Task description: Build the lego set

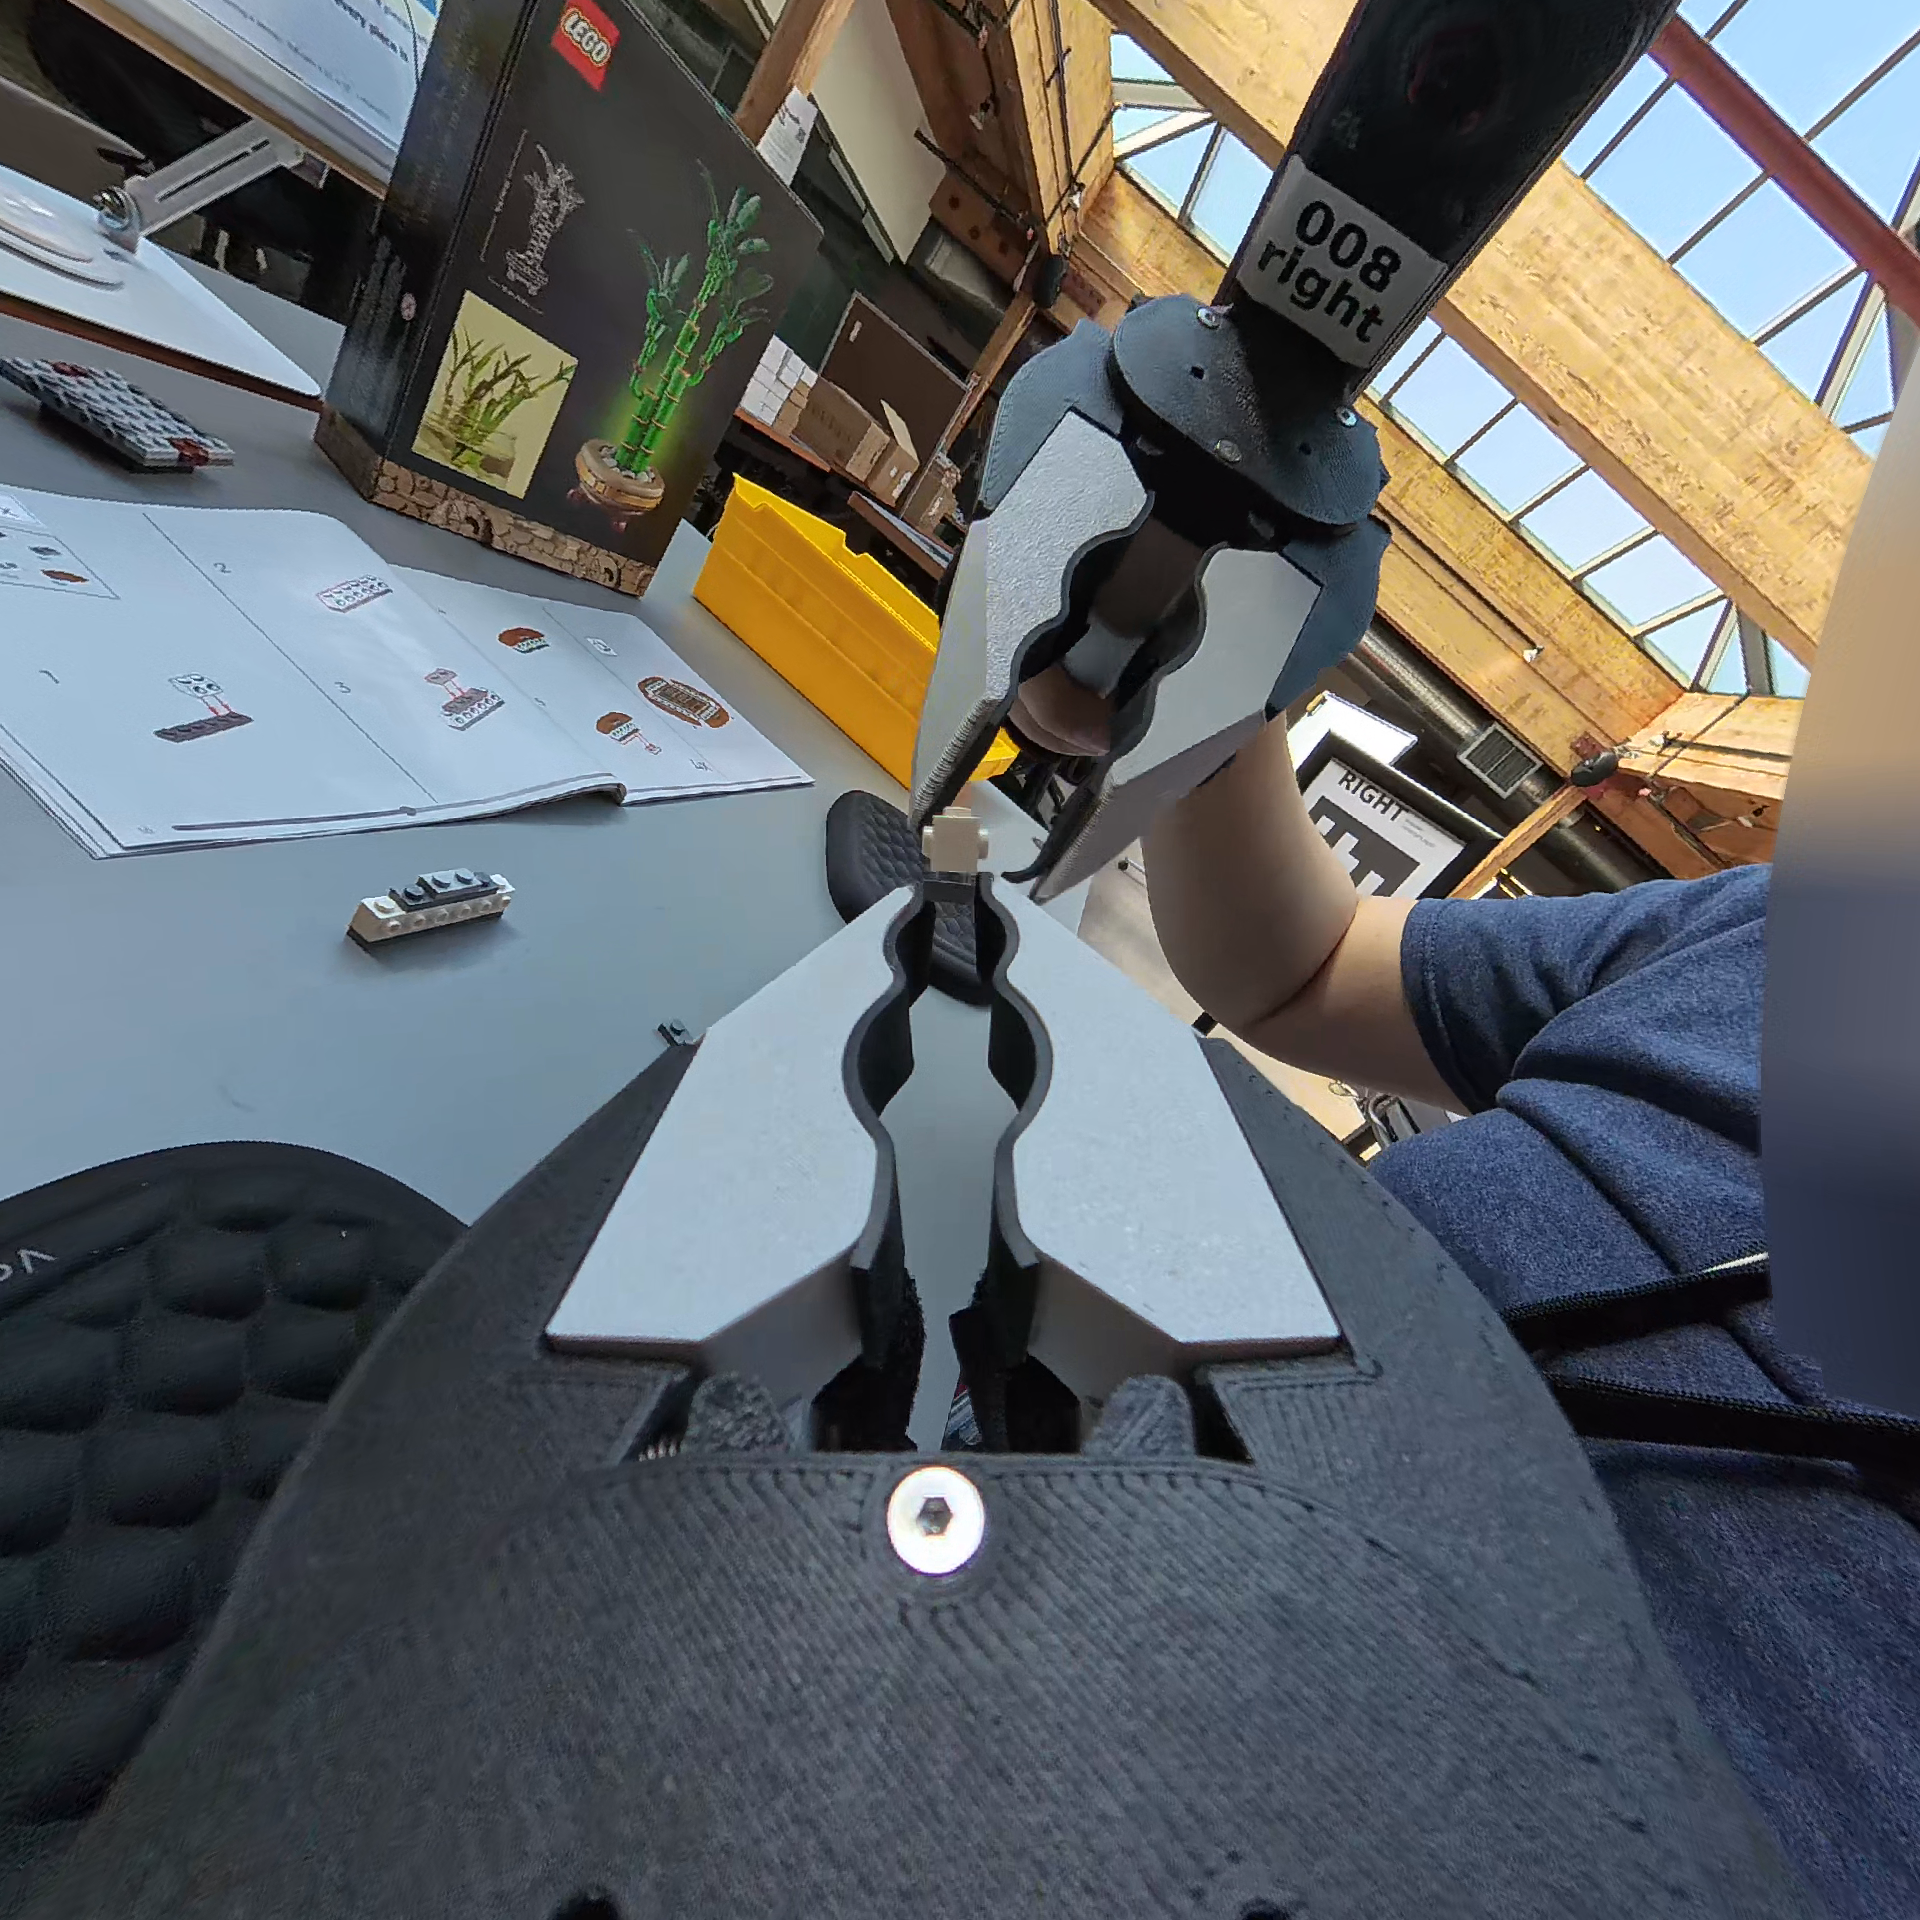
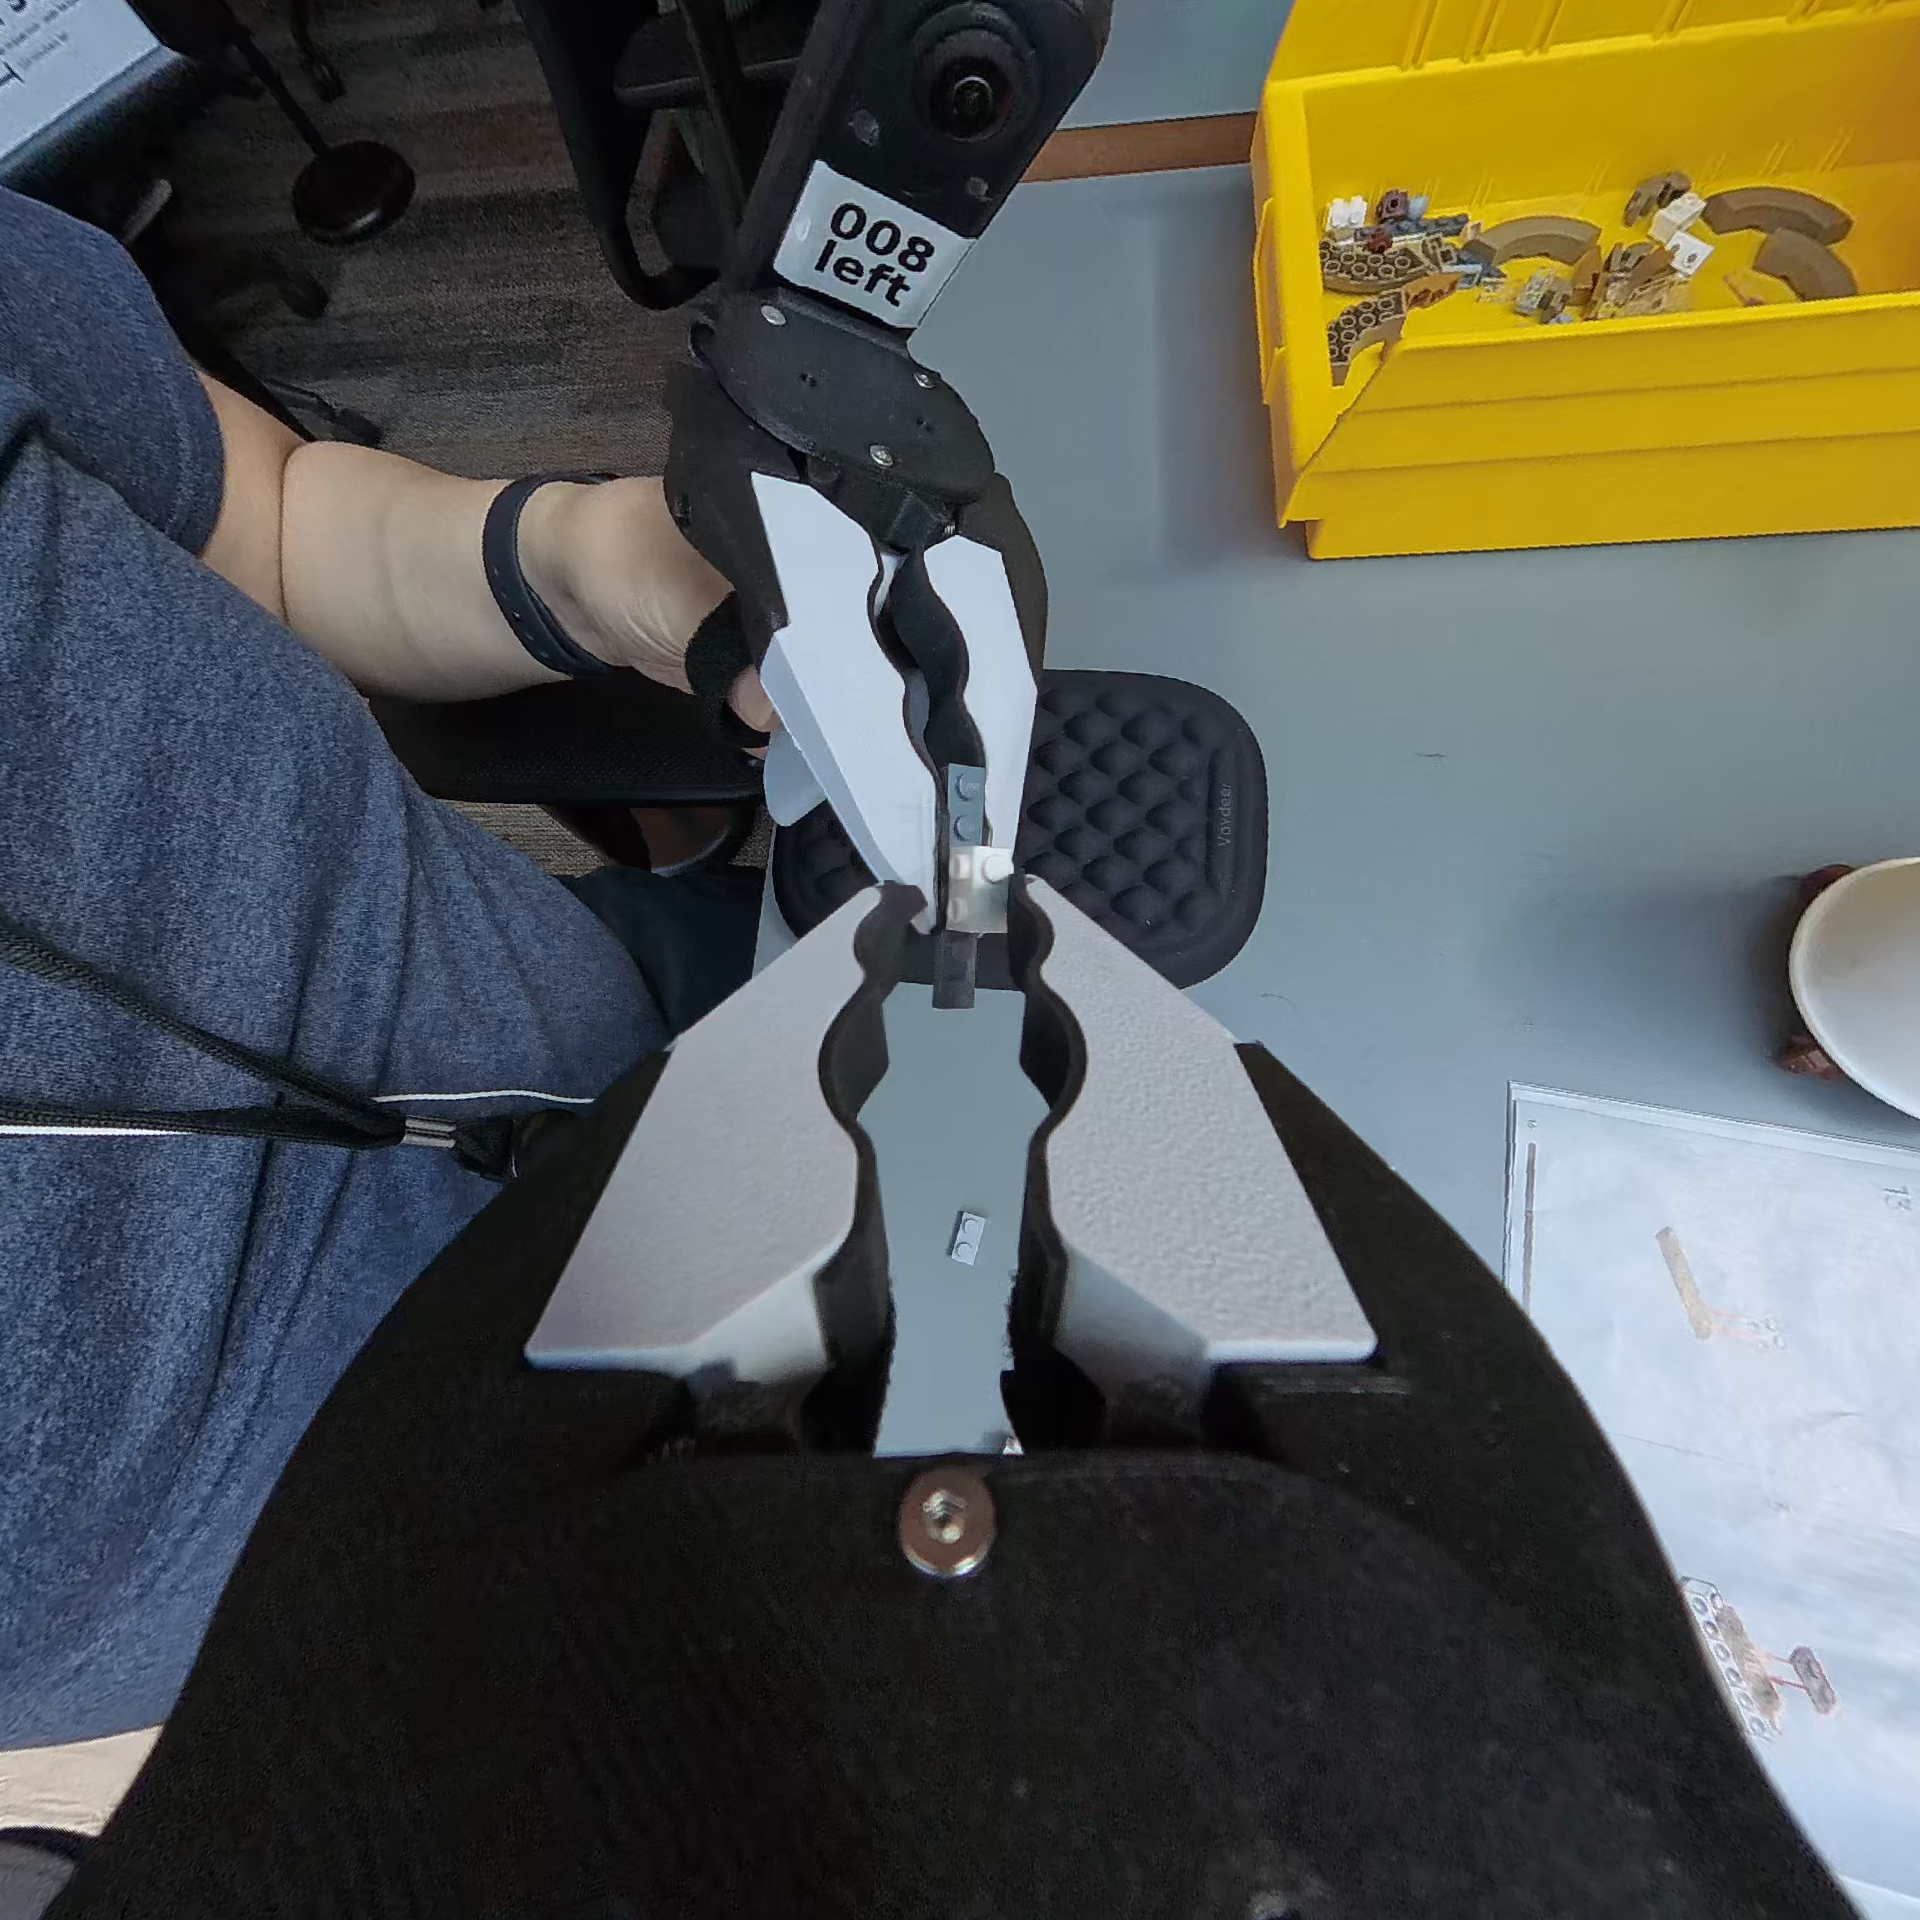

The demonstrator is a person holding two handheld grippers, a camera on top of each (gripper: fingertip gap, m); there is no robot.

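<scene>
My left gripper [image 1: 951,896] is shut on a thin dark grey plate [image 2: 963,805] and holds it up above the table. A small white brick [image 1: 954,840] sits on the plate's end; it also shows in the right wrist view [image 2: 979,883]. My right gripper [image 2: 961,902] comes from the other side and its jaws stand apart around the white brick. In the left wrist view the right gripper [image 1: 977,852] has one finger touching the brick and the other a little clear of it.
On the grey table lie a white-and-dark plate assembly [image 1: 431,902], an open instruction booklet [image 1: 364,675], the set's box [image 1: 582,291], a grey studded plate [image 1: 114,410] and a loose grey plate [image 2: 968,1236]. A yellow bin [image 2: 1558,416] holds several parts. Black wrist pad [image 2: 1132,821], white bowl [image 2: 1860,977]. Left and right tips are no more than a few centimetres apart.
</scene>
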